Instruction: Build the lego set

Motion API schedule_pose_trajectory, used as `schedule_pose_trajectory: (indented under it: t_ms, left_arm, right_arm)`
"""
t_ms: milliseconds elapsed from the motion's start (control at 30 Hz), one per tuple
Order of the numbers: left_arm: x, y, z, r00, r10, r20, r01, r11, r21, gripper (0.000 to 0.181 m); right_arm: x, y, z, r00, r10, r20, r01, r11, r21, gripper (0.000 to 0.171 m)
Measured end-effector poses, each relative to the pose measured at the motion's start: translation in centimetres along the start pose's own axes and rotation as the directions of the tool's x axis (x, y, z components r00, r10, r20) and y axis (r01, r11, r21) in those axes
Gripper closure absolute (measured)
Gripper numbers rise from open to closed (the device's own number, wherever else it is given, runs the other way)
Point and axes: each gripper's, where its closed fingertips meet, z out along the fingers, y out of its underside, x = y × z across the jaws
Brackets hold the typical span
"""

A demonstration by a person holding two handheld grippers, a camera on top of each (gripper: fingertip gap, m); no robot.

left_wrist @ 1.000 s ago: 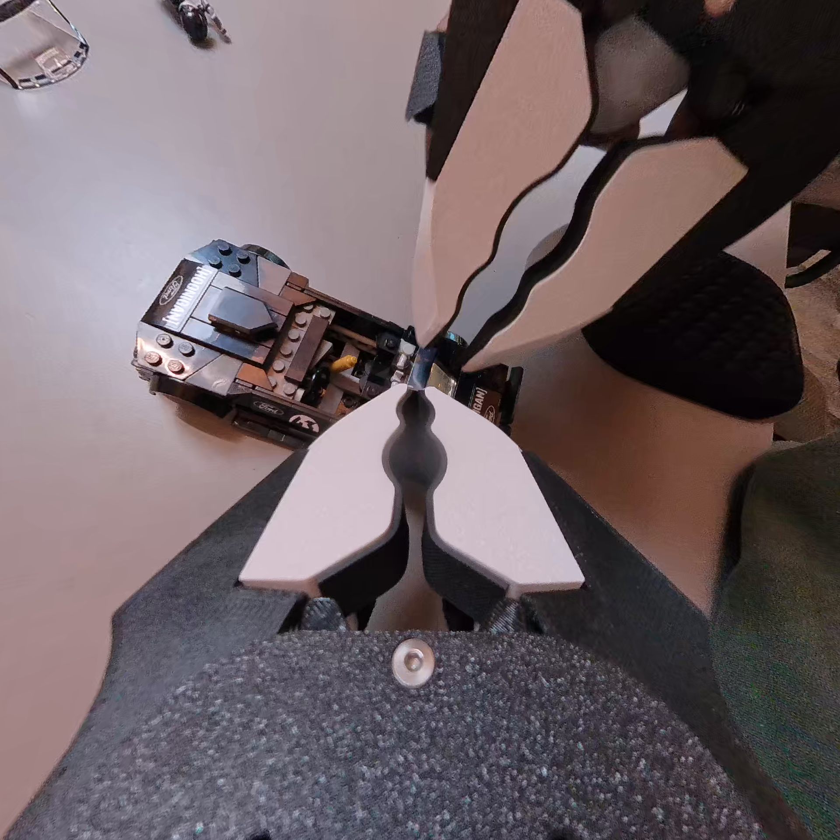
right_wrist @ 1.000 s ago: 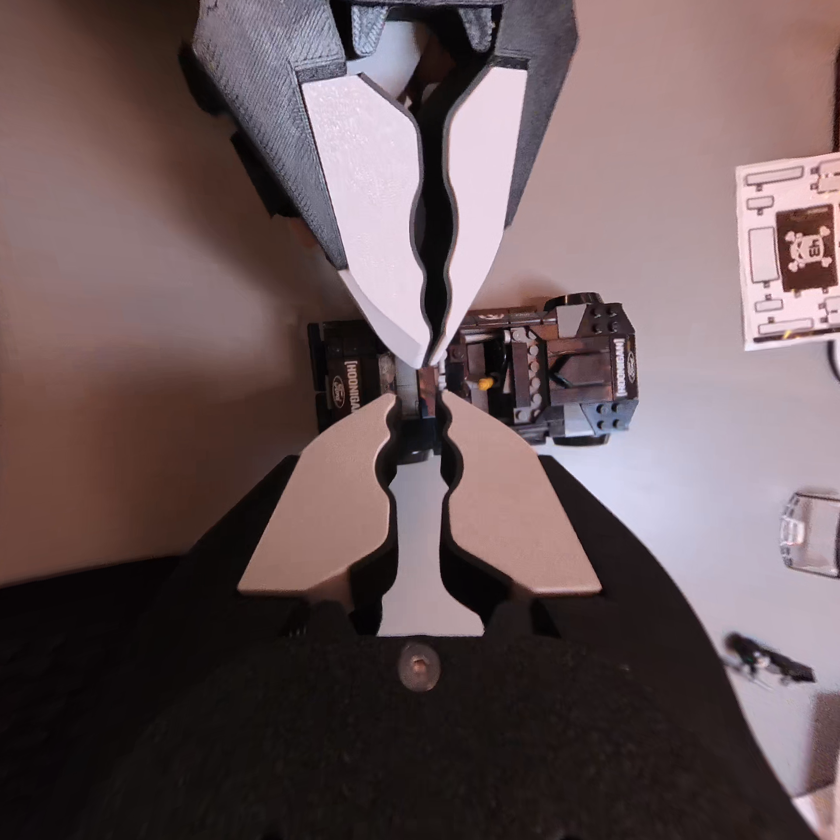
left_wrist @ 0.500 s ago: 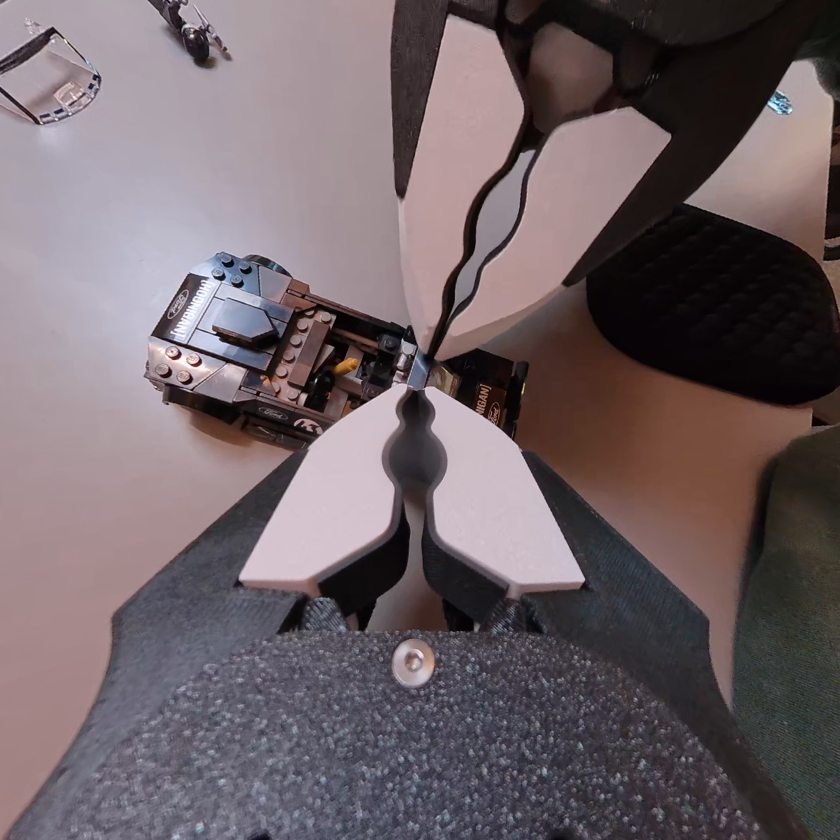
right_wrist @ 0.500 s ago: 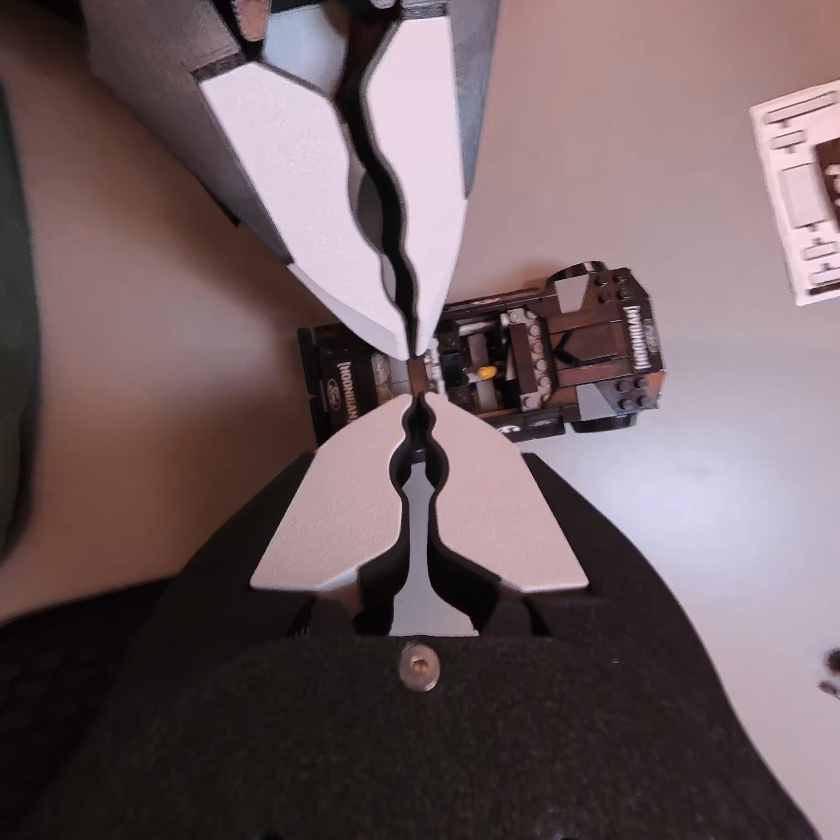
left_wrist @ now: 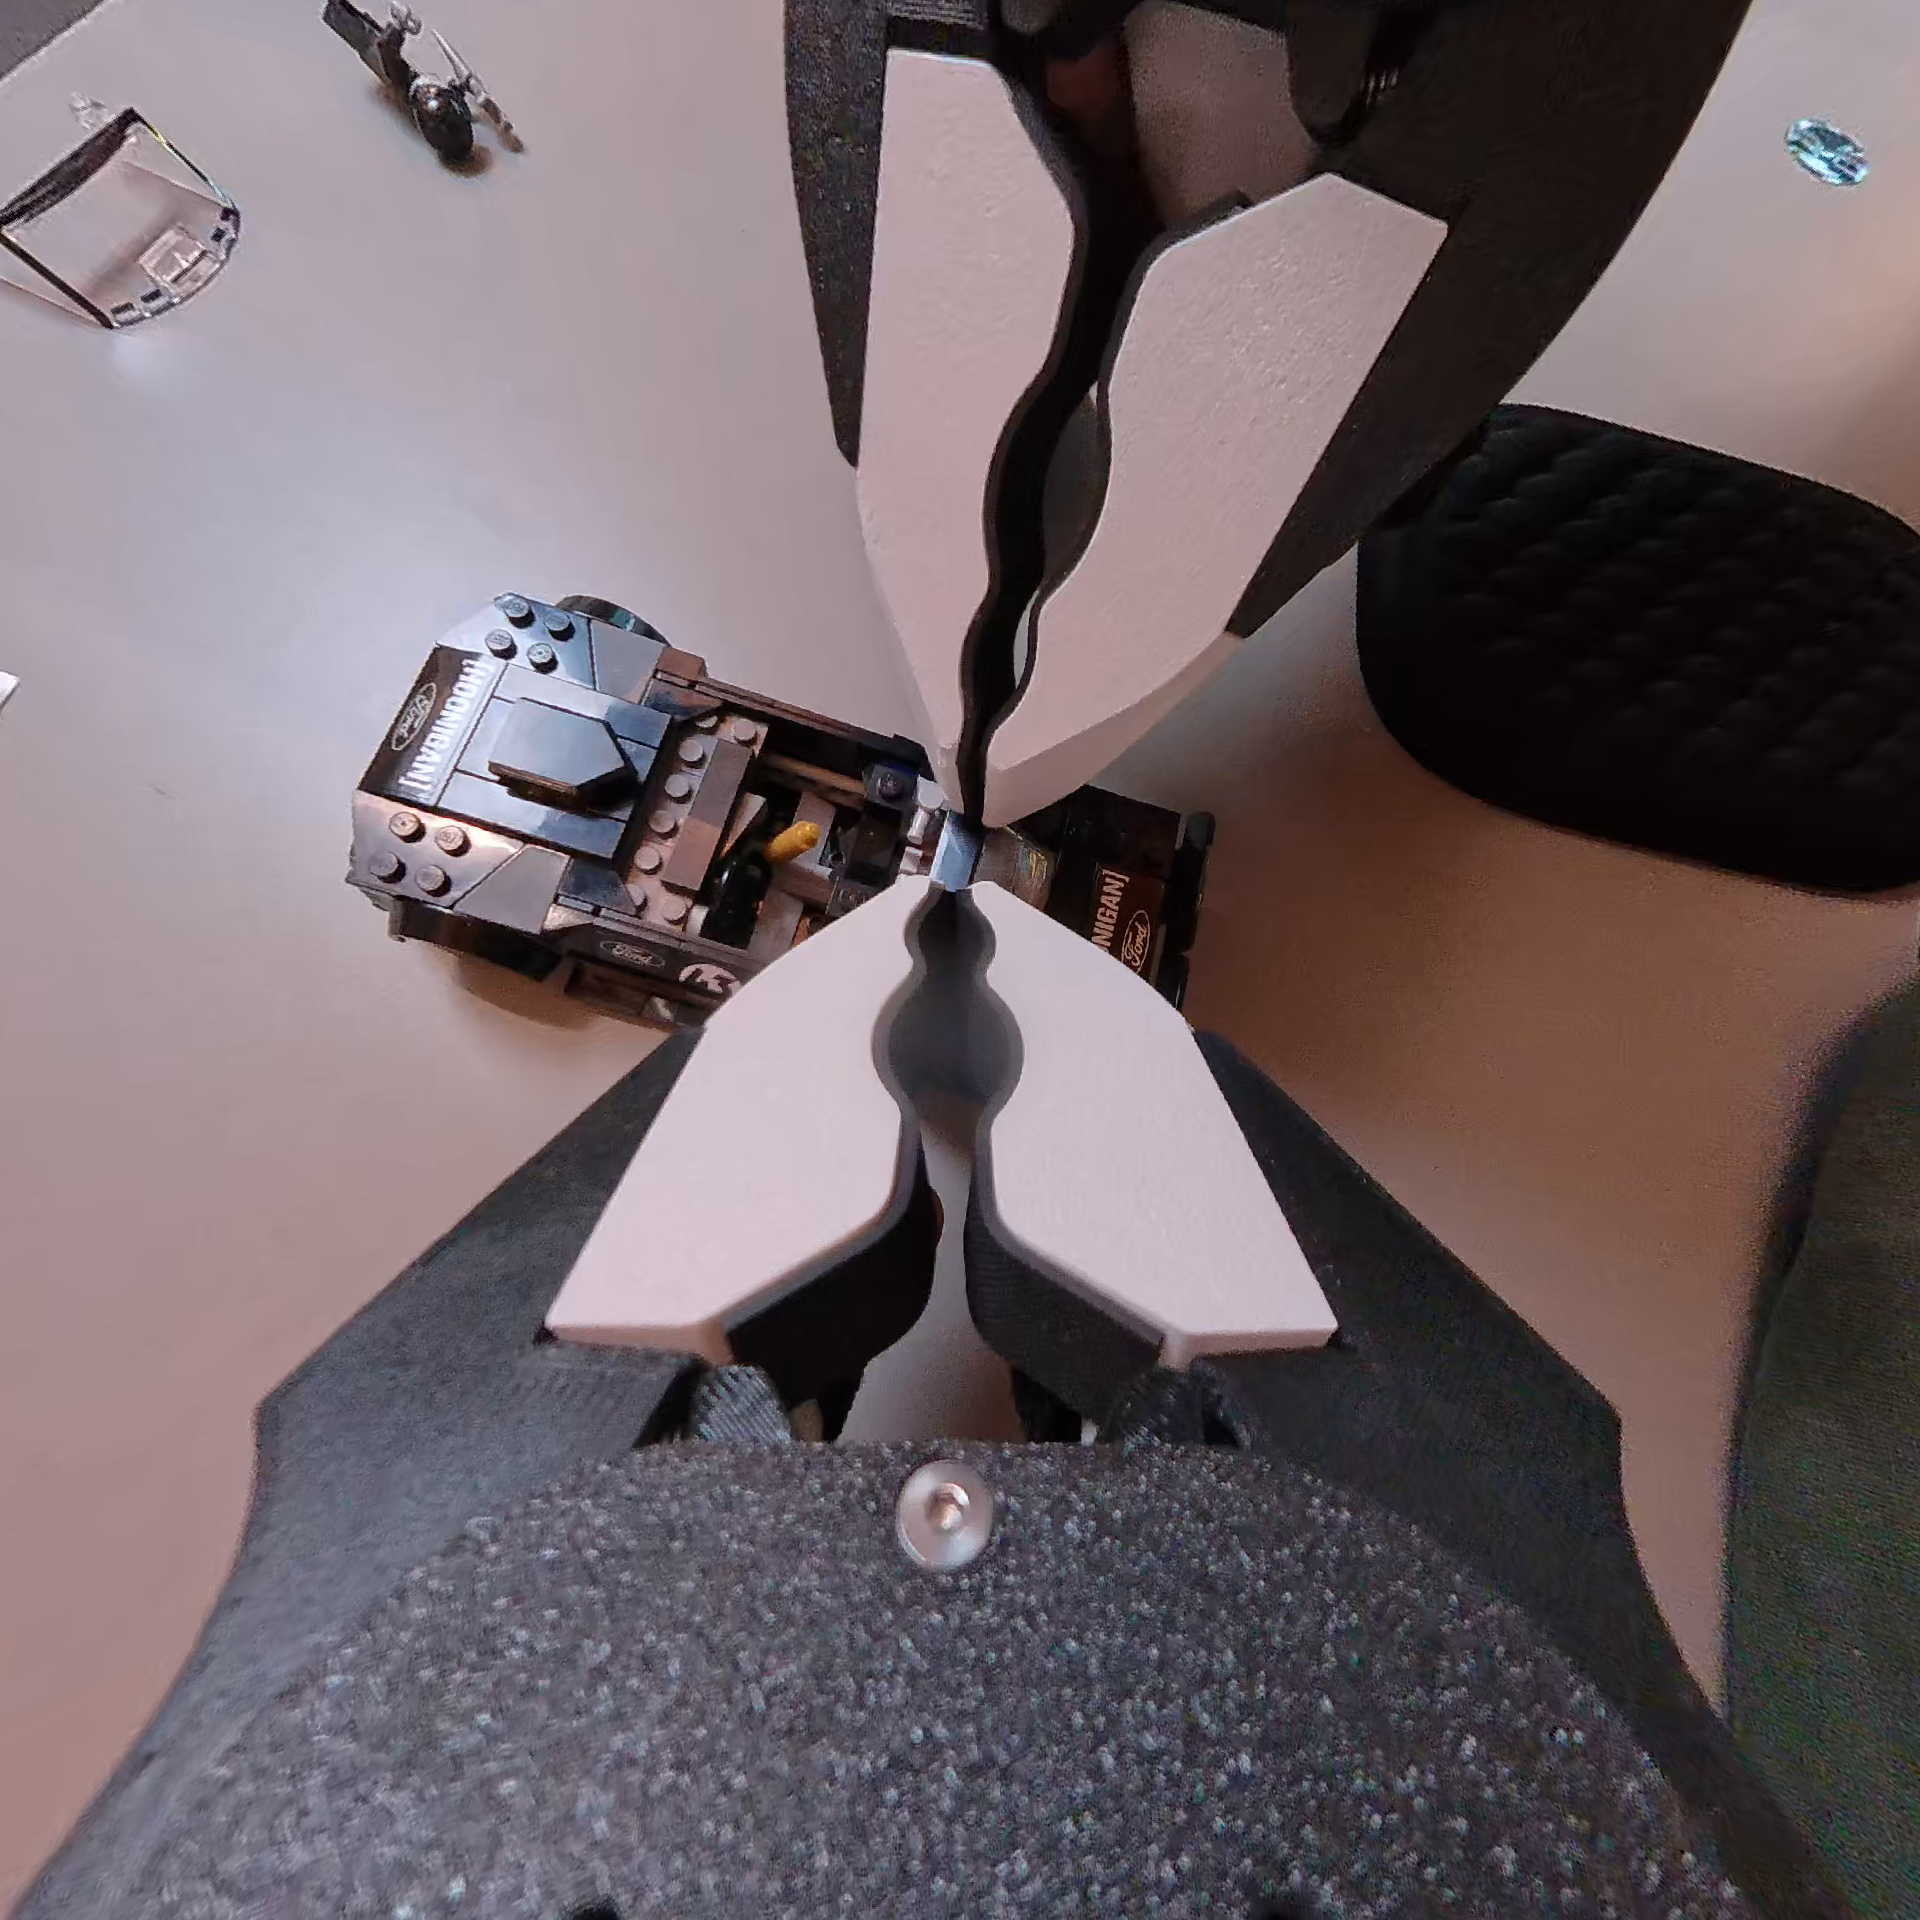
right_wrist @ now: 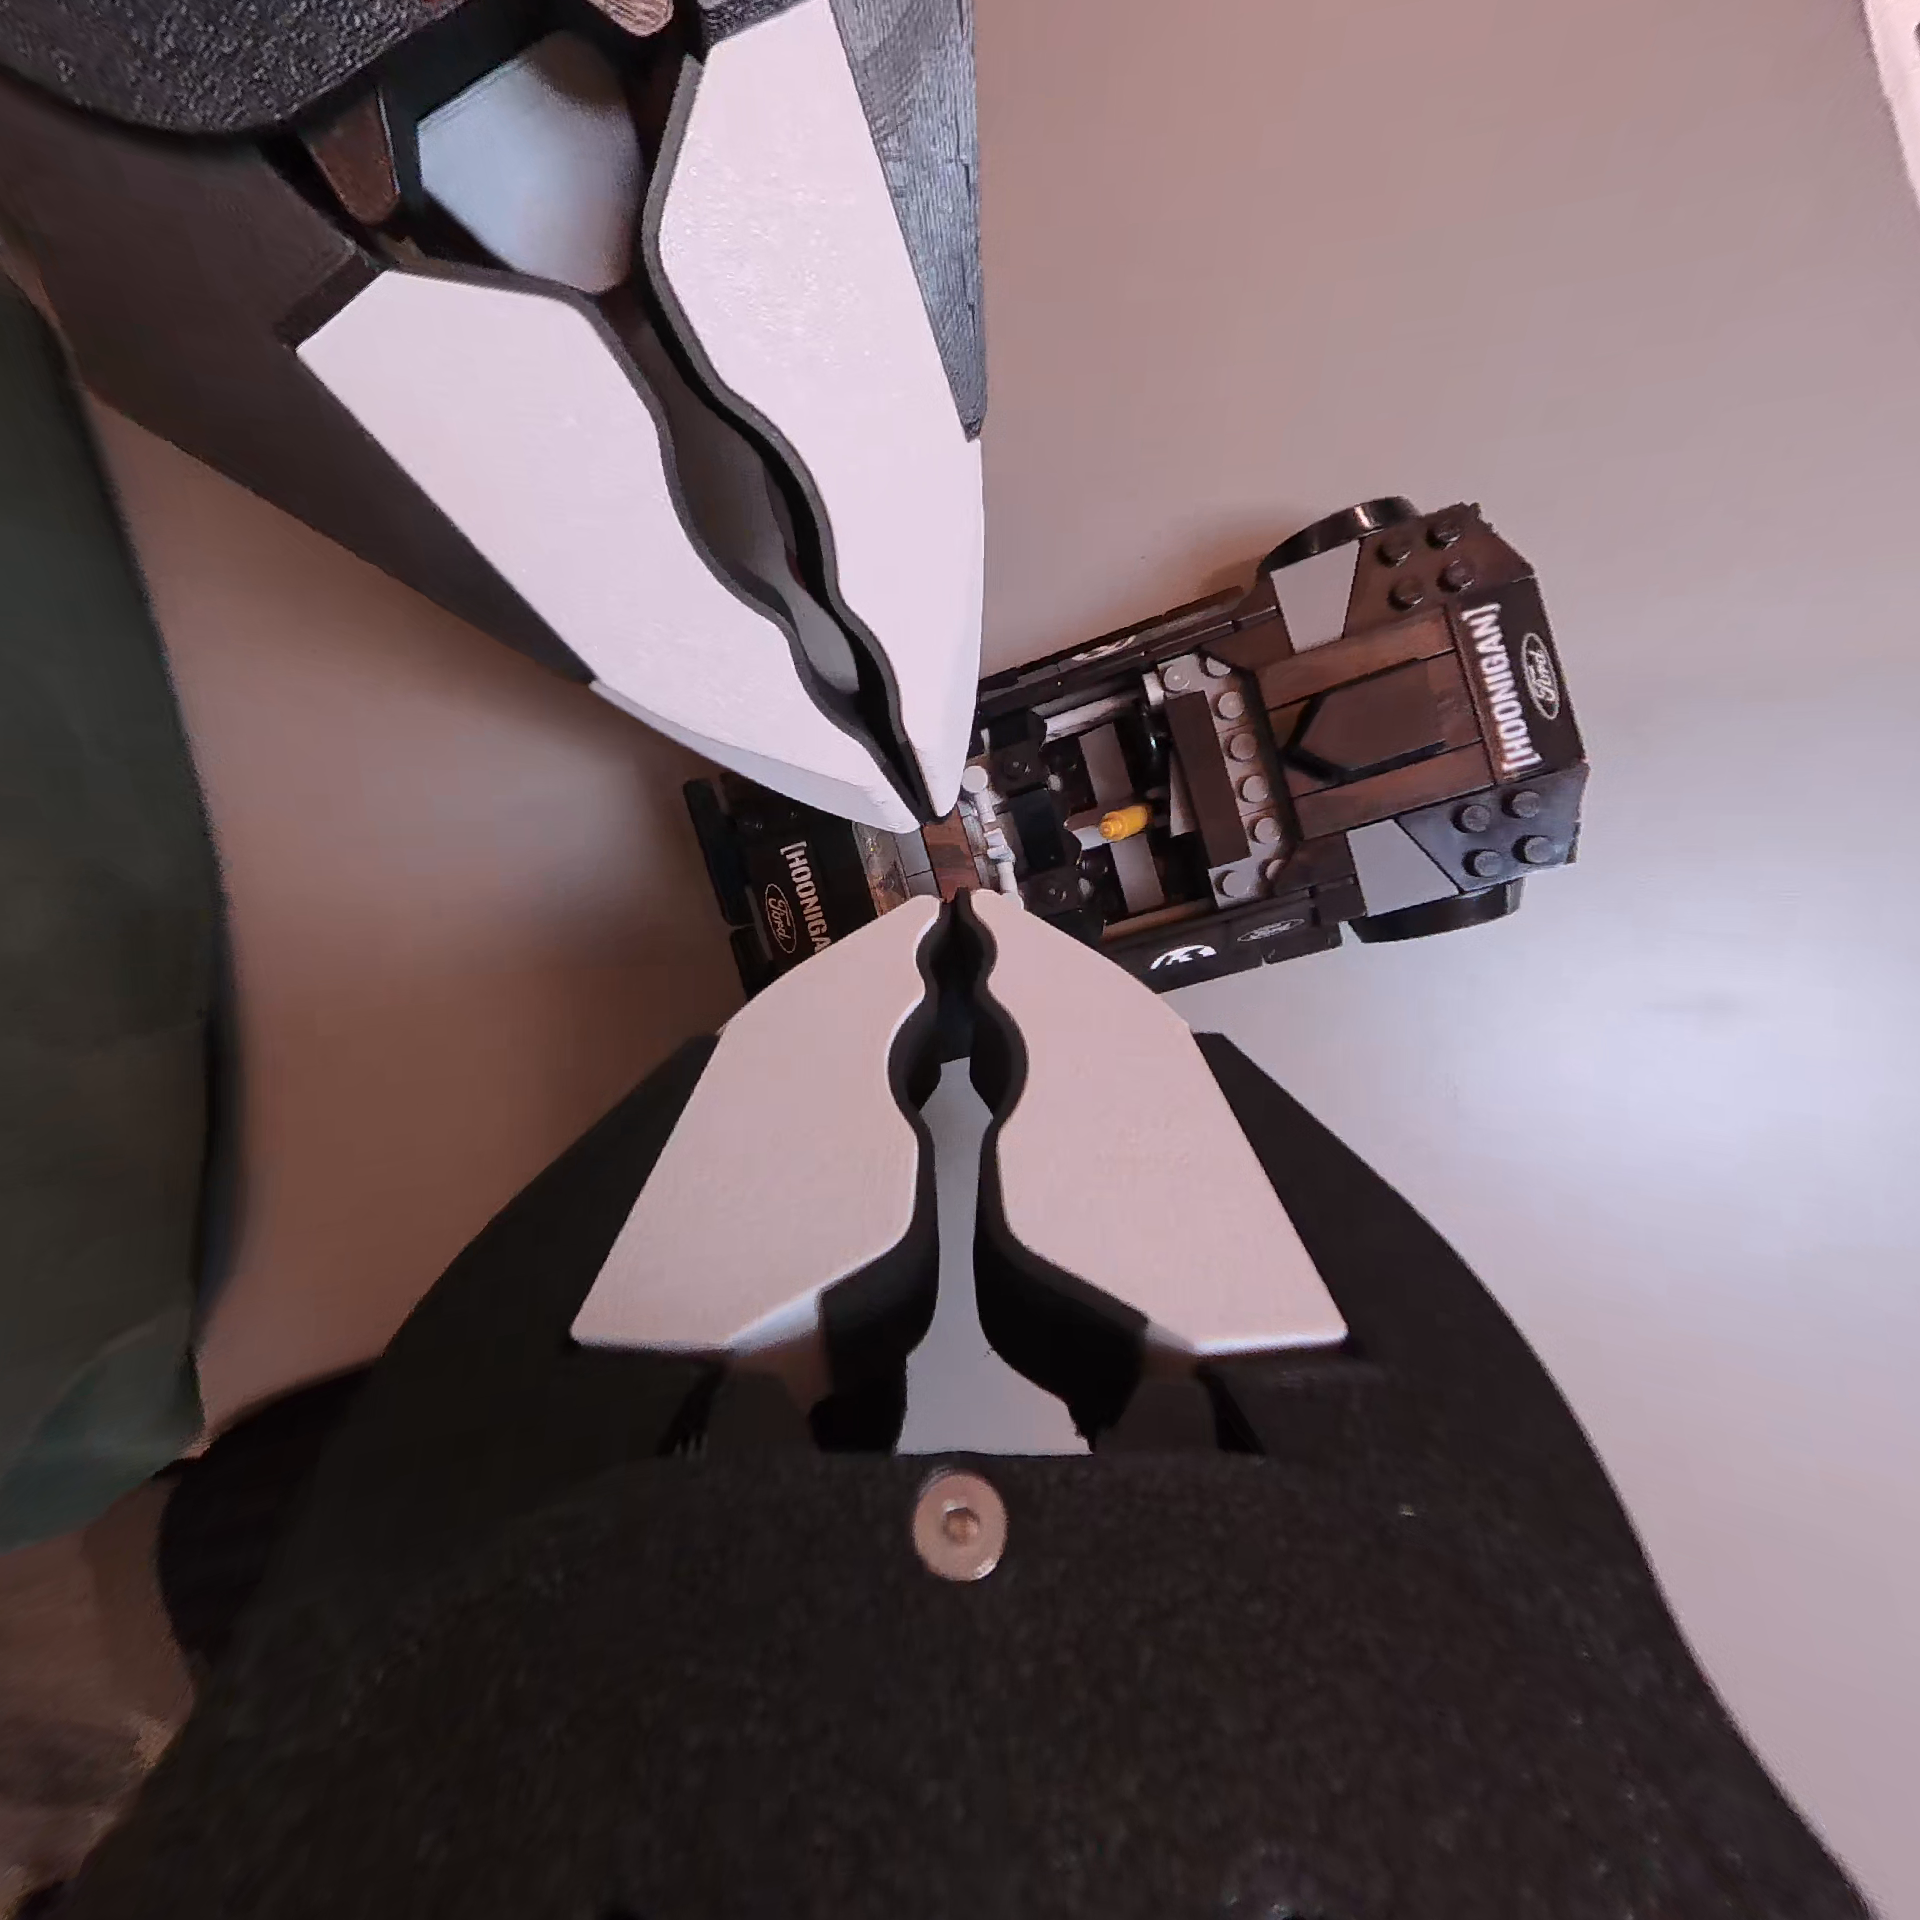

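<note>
Left fingers: the fingers of the left gripper (left_wrist: 954, 902) are closed, tips pinching one end of a small dark piece (left_wrist: 956, 858).
Right fingers: the fingers of the right gripper (right_wrist: 961, 904) are closed as well, tips nipping the opposite end of the same piece (right_wrist: 948, 860); in the left view they (left_wrist: 971, 810) come down from the far side.
Piece position: held between the two sets of tips, over the rear half of the toy car (left_wrist: 582, 790). Whether it already touches the car cannot be told.
Reason for hold: likely a two-point grip, to steady or hand over a very small part before pressing it onto the studs. This is a judgement.
Car: black body, lying on the counter (left_wrist: 312, 468), roof open, a yellow lever (left_wrist: 795, 840) visible inside. Build appears largely done but unfinished.
Loose parts: a clear windscreen piece (left_wrist: 114, 249) and a small dark figure part (left_wrist: 436, 83) lie at the far left, well apart from the car, presumably awaiting later steps.
Surface: plain, smooth, pale grey counter with soft reflections.
Room: a black chair seat (left_wrist: 1652, 665) at the right beyond the counter edge; a green sleeve (left_wrist: 1849, 1455) at the near right.
Risk: the piece is tiny; slipping from the tips is possible.
</note>
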Motion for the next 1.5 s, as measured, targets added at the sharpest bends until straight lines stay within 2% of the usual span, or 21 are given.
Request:
schedule_pose_trajectory:
  t_ms: [300,400,433,467,500,533,600,700,833,867,967,1000,1033,1100,1200,1300,1400,1500]
  left_arm:
    - [0.0,0.0,0.0,1.0,0.016,0.007,-0.016,1.0,-0.004,0.178]
    - [0.5,-0.1,0.3,0.999,0.031,-0.01,-0.031,1.0,0.0,0.179]
    - [0.9,0.4,0.5,0.999,0.03,-0.025,-0.03,0.999,-0.029,0.179]
    - [1.0,1.0,0.5,0.999,0.043,-0.029,-0.044,0.997,-0.059,0.179]
    - [1.0,1.2,0.5,0.999,0.044,-0.028,-0.045,0.998,-0.05,0.179]
    - [1.3,0.9,0.1,0.998,0.05,-0.04,-0.051,0.999,-0.017,0.18]
    - [2.0,0.0,-0.8,0.997,0.044,-0.069,-0.041,0.999,0.034,0.18]
    - [2.0,-0.8,-1.8,0.996,0.047,-0.07,-0.041,0.995,0.091,0.181]
    - [-0.3,-1.6,-4.0,0.998,-0.035,-0.046,0.045,0.972,0.232,0.18]
    - [-1.0,-1.5,-4.3,0.997,-0.062,-0.039,0.07,0.963,0.262,0.163]
    - [-2.9,0.0,-4.5,0.993,-0.118,-0.02,0.119,0.958,0.263,0.154]
    - [-3.4,0.4,-4.3,0.993,-0.118,-0.007,0.116,0.958,0.261,0.148]
    - [-3.6,0.8,-4.1,0.993,-0.119,-0.015,0.119,0.959,0.256,0.14]
    - [-3.4,1.2,-3.5,0.993,-0.11,-0.042,0.117,0.963,0.241,0.127]
    - [-2.8,2.1,-2.5,0.998,-0.048,-0.046,0.056,0.98,0.189,0.117]
    - [-2.0,2.6,-1.8,0.996,-0.043,-0.076,0.055,0.987,0.154,0.117]
    - [-1.3,2.5,-1.8,0.995,-0.027,-0.097,0.042,0.987,0.158,0.124]
    - [-0.4,2.5,-1.5,0.994,-0.013,-0.111,0.03,0.988,0.153,0.128]
  right_arm:
    - [0.0,-0.1,-0.1,0.998,0.054,0.012,-0.054,0.998,-0.023,0.171]
    - [-3.2,0.1,1.3,0.983,0.077,0.164,-0.068,0.996,-0.058,0.17]
    - [-3.4,0.1,1.6,0.99,0.036,0.135,-0.03,0.999,-0.044,0.171]
    - [-2.7,-0.7,0.4,0.998,-0.009,0.064,0.01,1.0,-0.003,0.171]
    - [-2.8,-1.9,-1.3,0.998,-0.012,0.062,0.006,0.996,0.089,0.171]
    - [-3.0,-3.0,-3.4,0.998,-0.004,0.07,-0.007,0.987,0.162,0.171]
    - [-1.9,-3.2,-6.0,0.999,-0.032,-0.038,0.039,0.977,0.21,0.171]
    - [-1.0,-2.2,-7.5,0.994,0.027,-0.103,0.002,0.964,0.266,0.171]
    - [0.1,-1.8,-8.4,0.967,0.108,-0.232,-0.001,0.907,0.421,0.171]
    - [0.5,-1.4,-8.1,0.95,0.134,-0.283,0.003,0.9,0.435,0.171]
    - [1.0,-1.0,-6.5,0.904,0.175,-0.39,0.041,0.872,0.488,0.171]
    - [0.6,-1.1,-5.4,0.909,0.19,-0.371,0.025,0.863,0.505,0.137]
    - [0.1,-1.1,-4.3,0.916,0.21,-0.342,-0.006,0.859,0.513,0.112]
    - [-0.5,-1.4,-2.8,0.902,0.238,-0.361,-0.002,0.837,0.547,0.101]
    - [-1.3,-1.3,-0.8,0.876,0.208,-0.435,0.049,0.86,0.509,0.097]
    - [-1.3,-1.2,0.6,0.832,0.13,-0.539,0.122,0.906,0.406,0.098]
    - [-1.1,-1.4,1.1,0.751,0.012,-0.66,0.226,0.935,0.274,0.108]
    - [-1.4,-1.3,1.4,0.689,-0.084,-0.72,0.3,0.937,0.178,0.123]
